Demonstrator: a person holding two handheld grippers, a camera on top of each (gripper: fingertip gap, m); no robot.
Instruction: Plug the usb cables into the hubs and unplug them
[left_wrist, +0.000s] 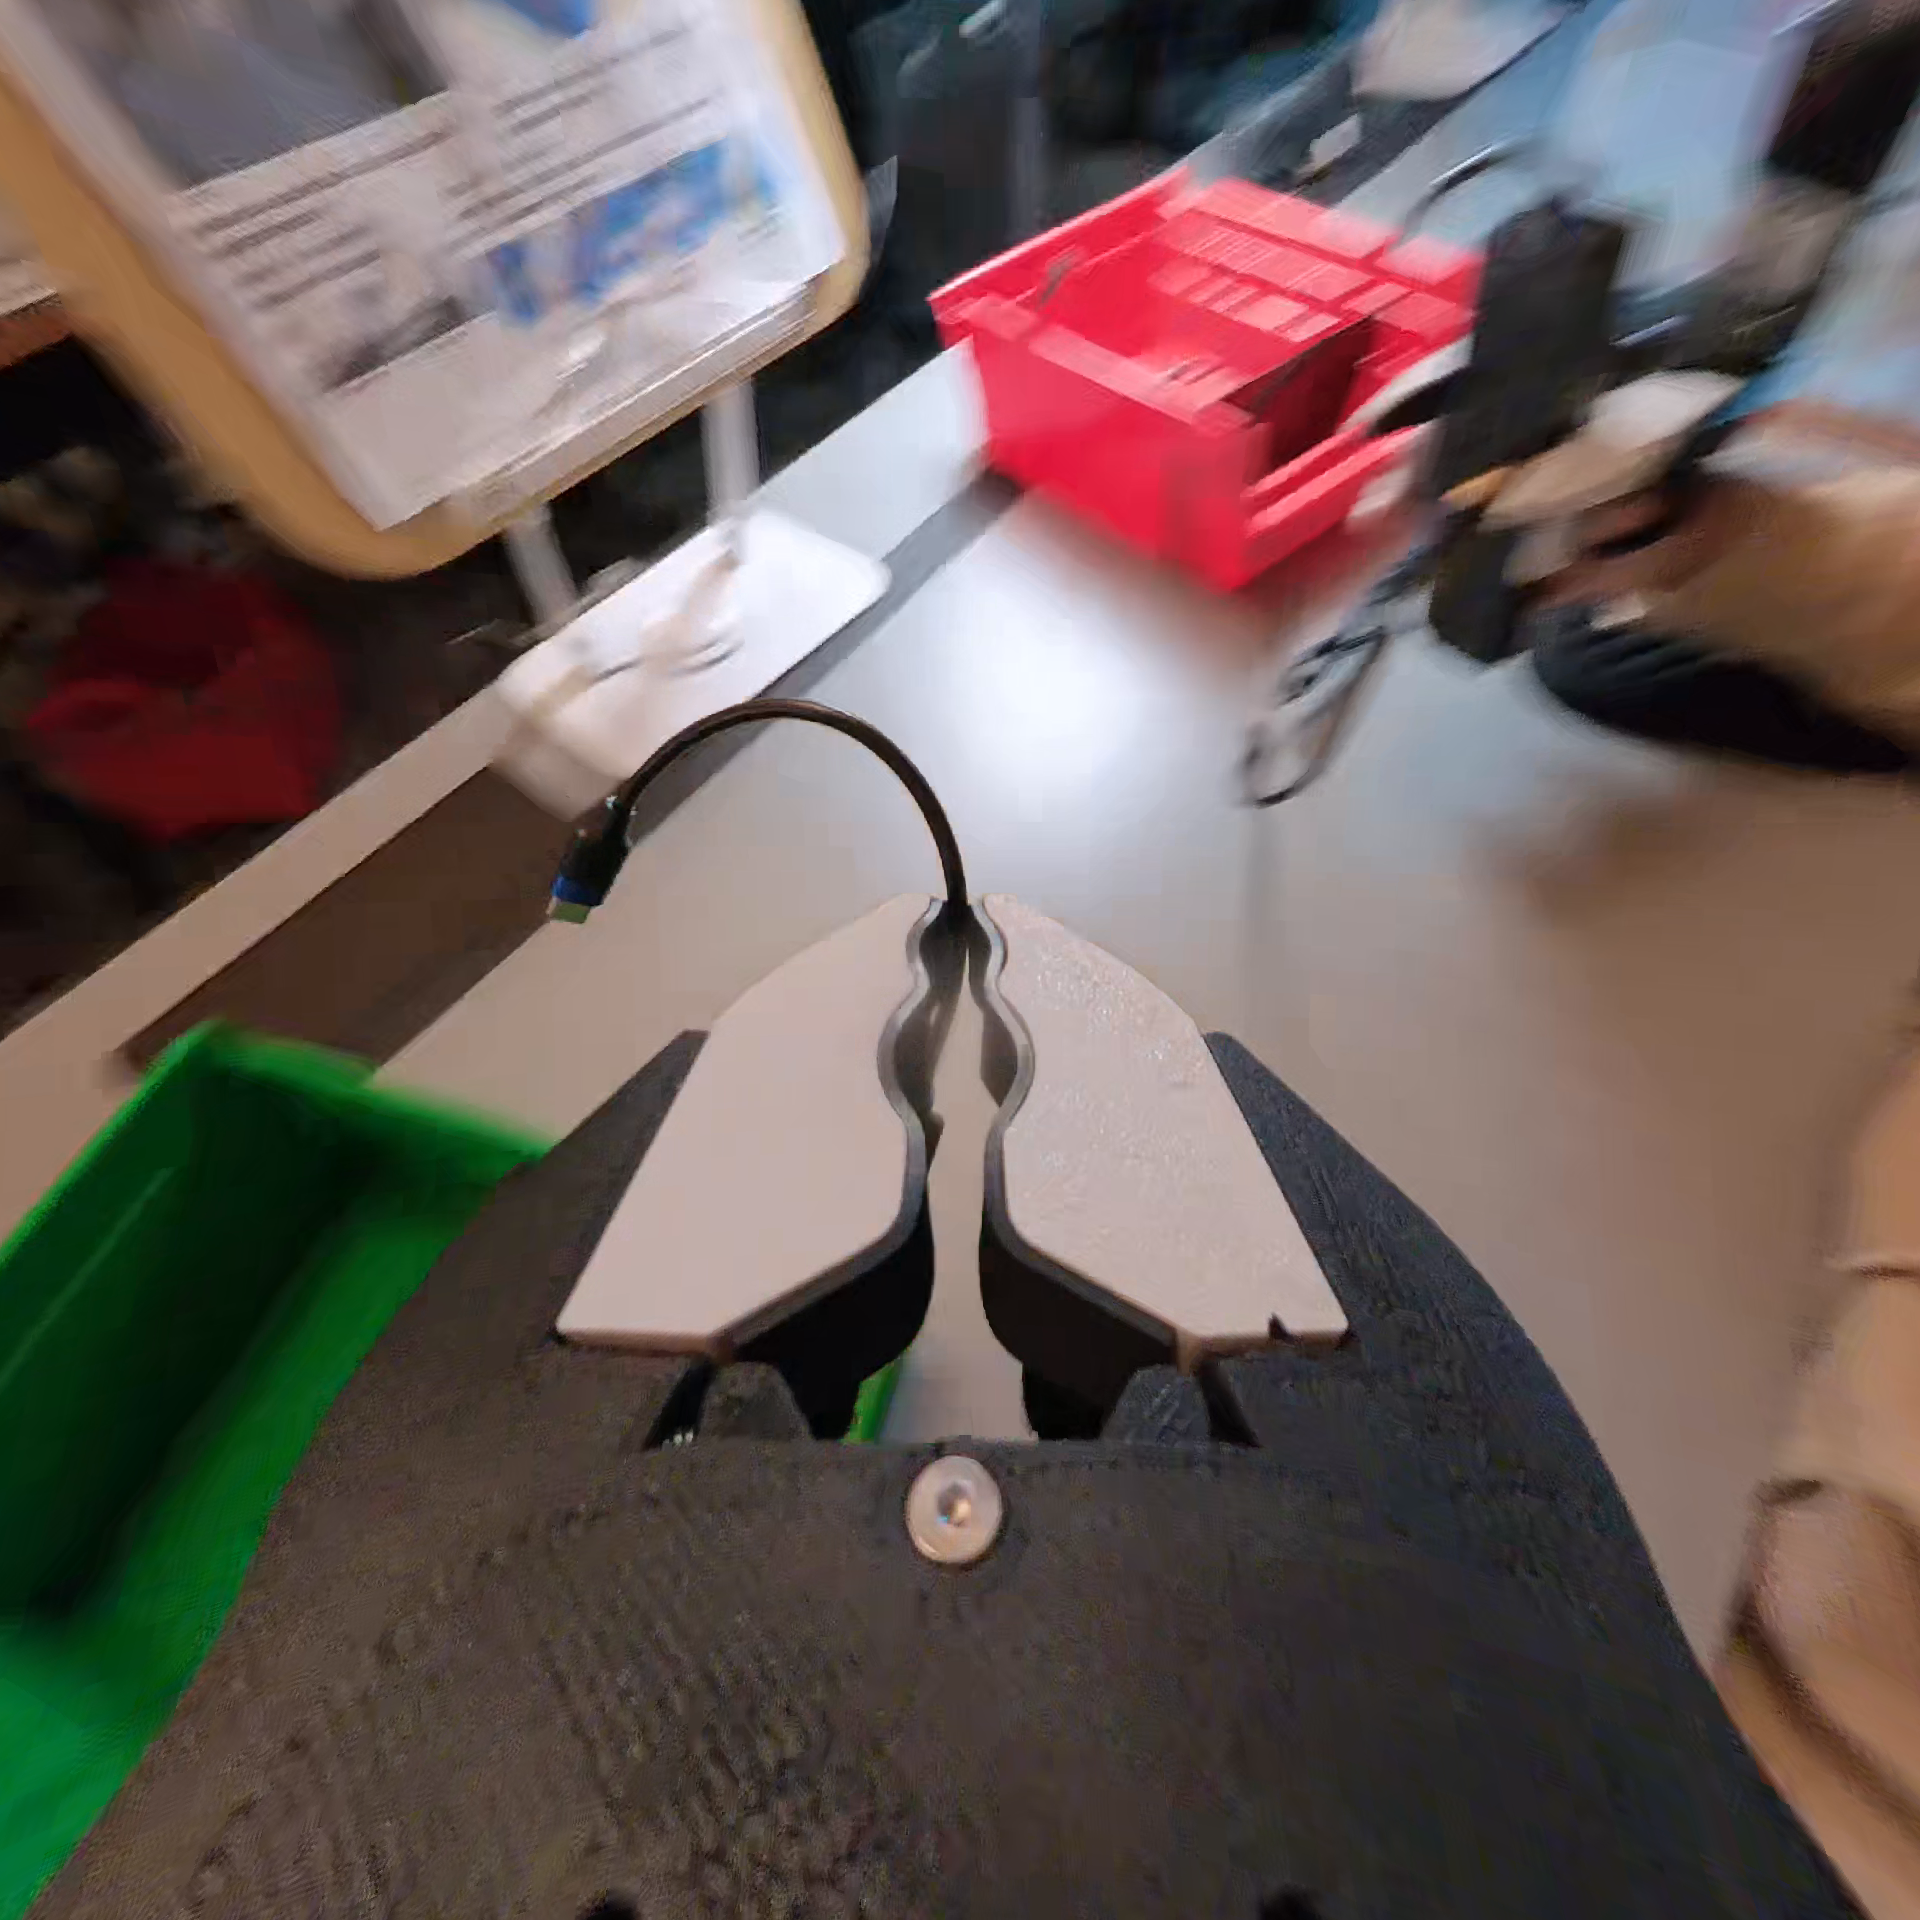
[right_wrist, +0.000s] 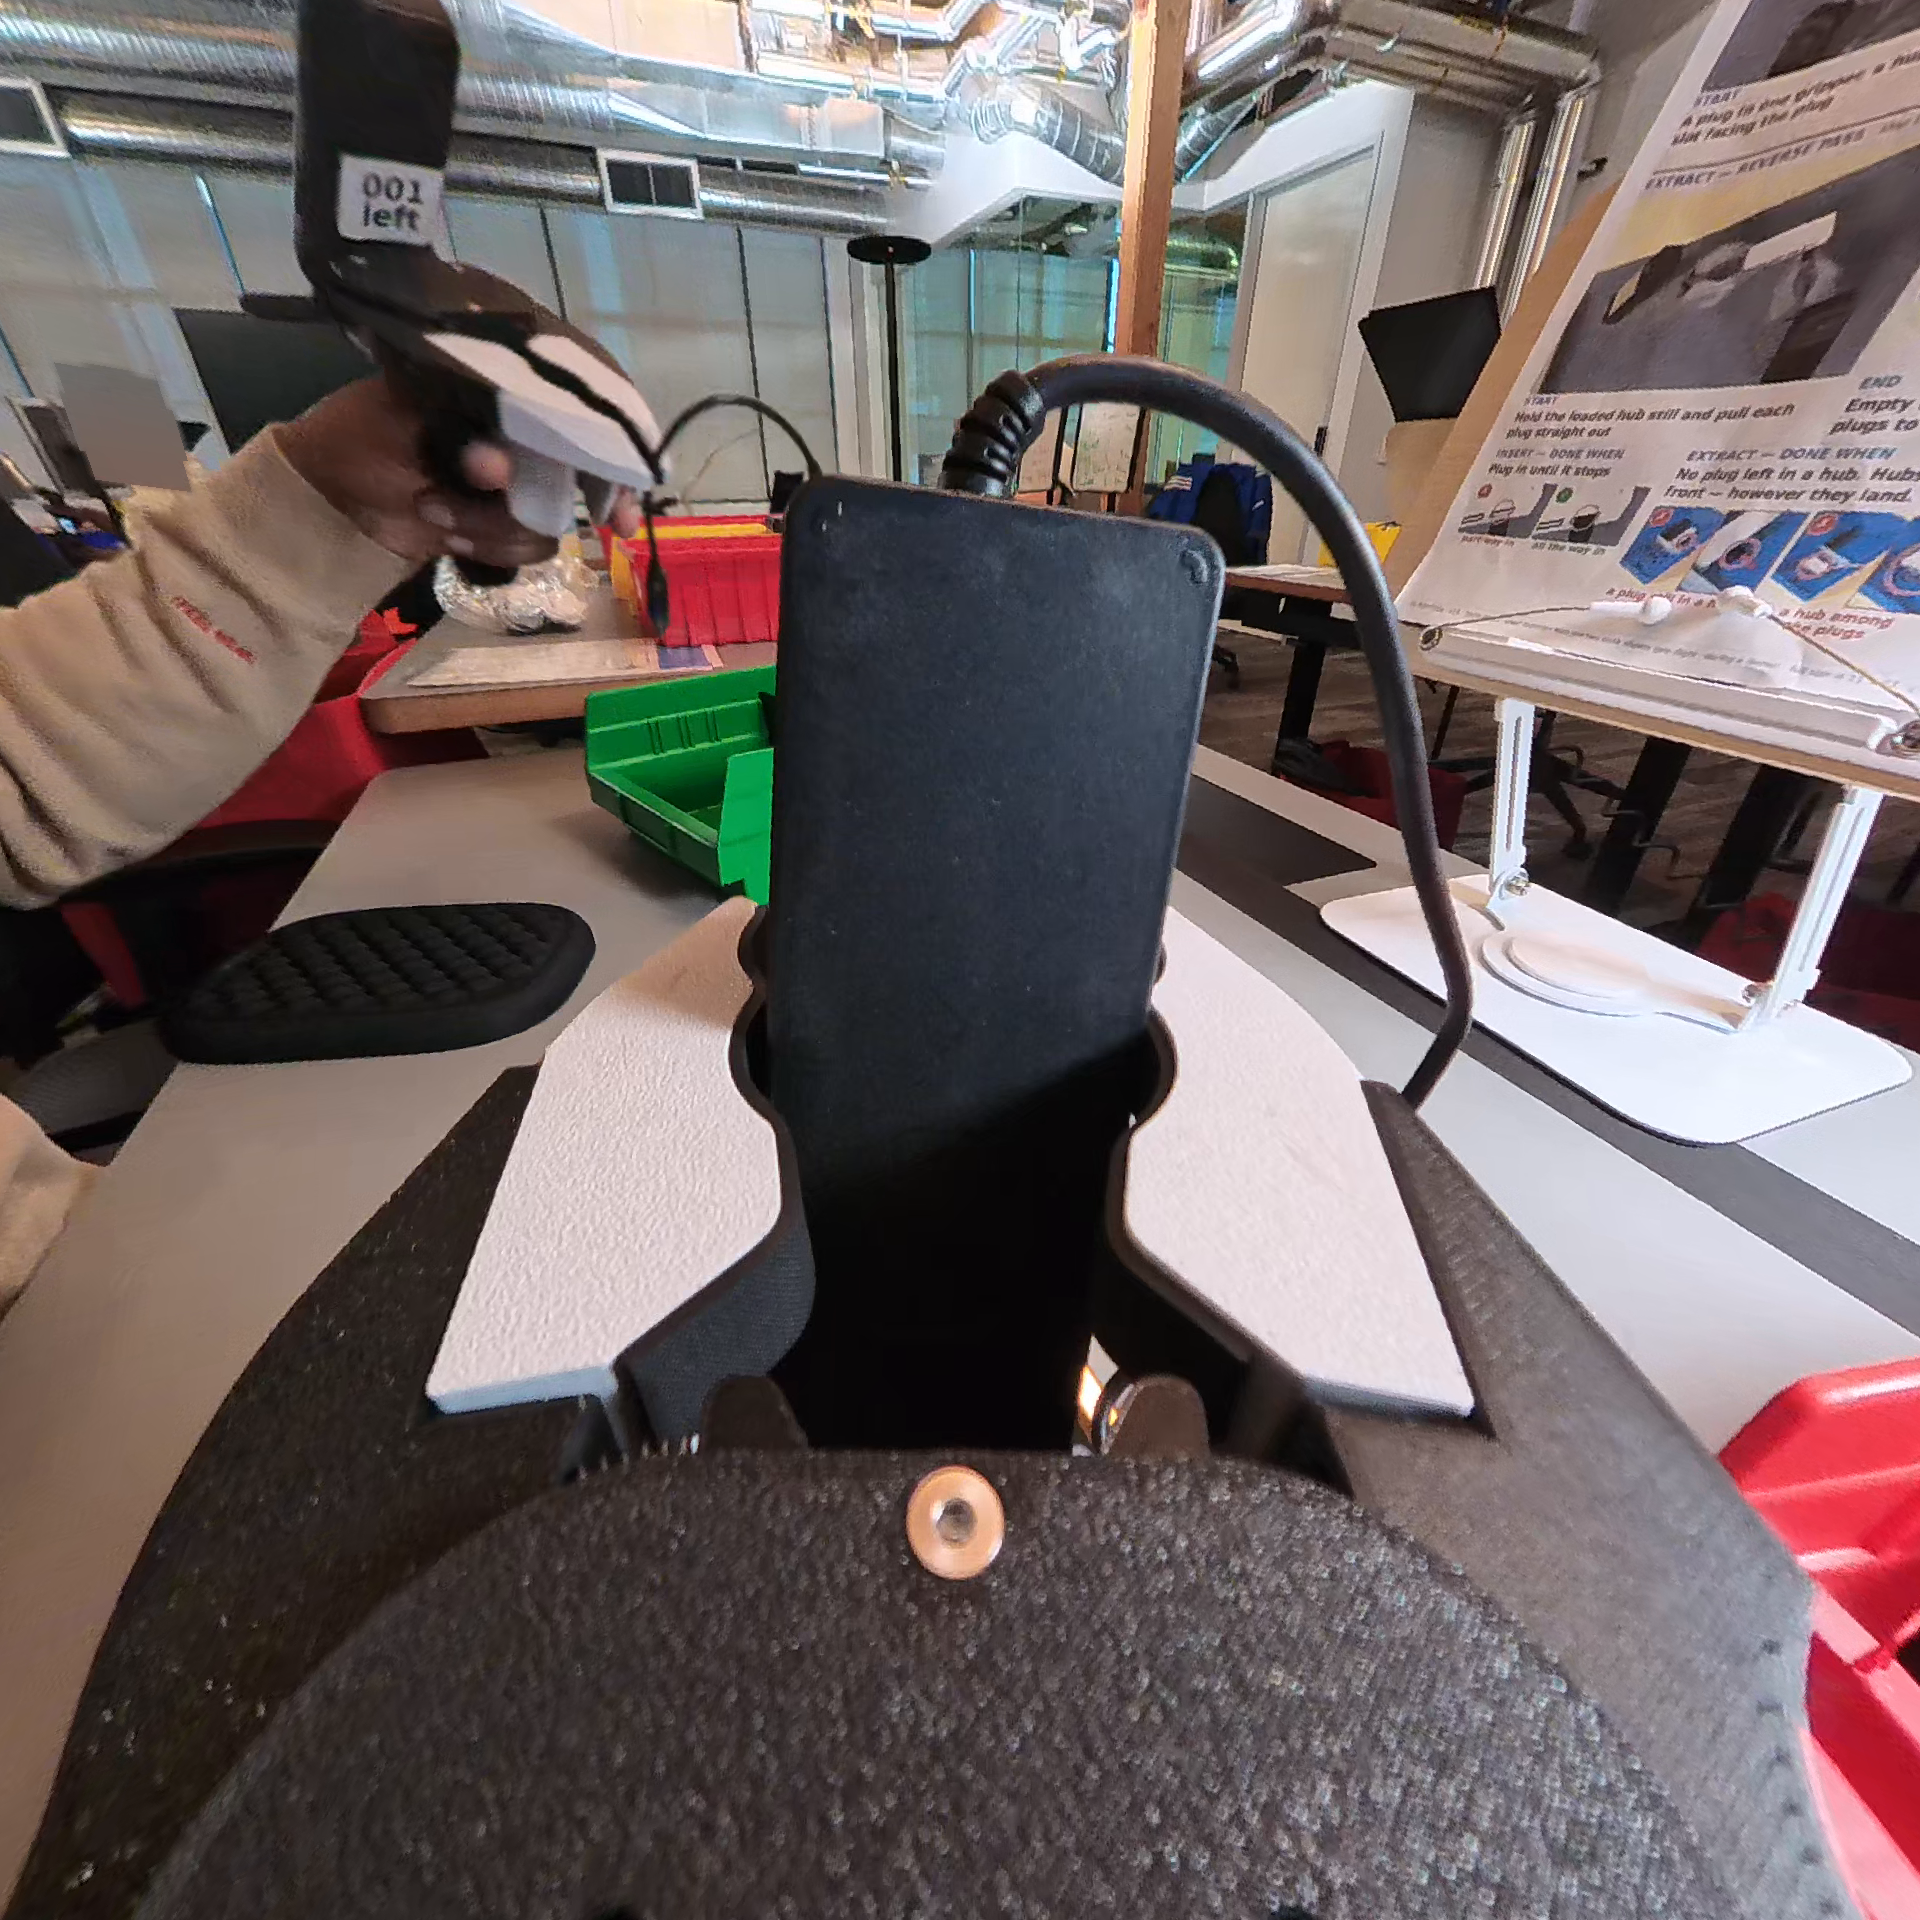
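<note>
My left gripper is shut on a short black USB cable. The cable arcs up and left from the fingertips and ends in a free plug with a blue insert, above the table. My right gripper is shut on a flat black hub, held upright between the white fingers. The hub's own thick cable curls from its top down the right side. The left gripper also shows in the right wrist view, raised at the upper left in a person's hand, with the cable looping from it.
A green bin stands at the table's far left and shows in the left wrist view. A red bin sits by my right gripper. An instruction board stands on a white base. A black dimpled pad lies at the left.
</note>
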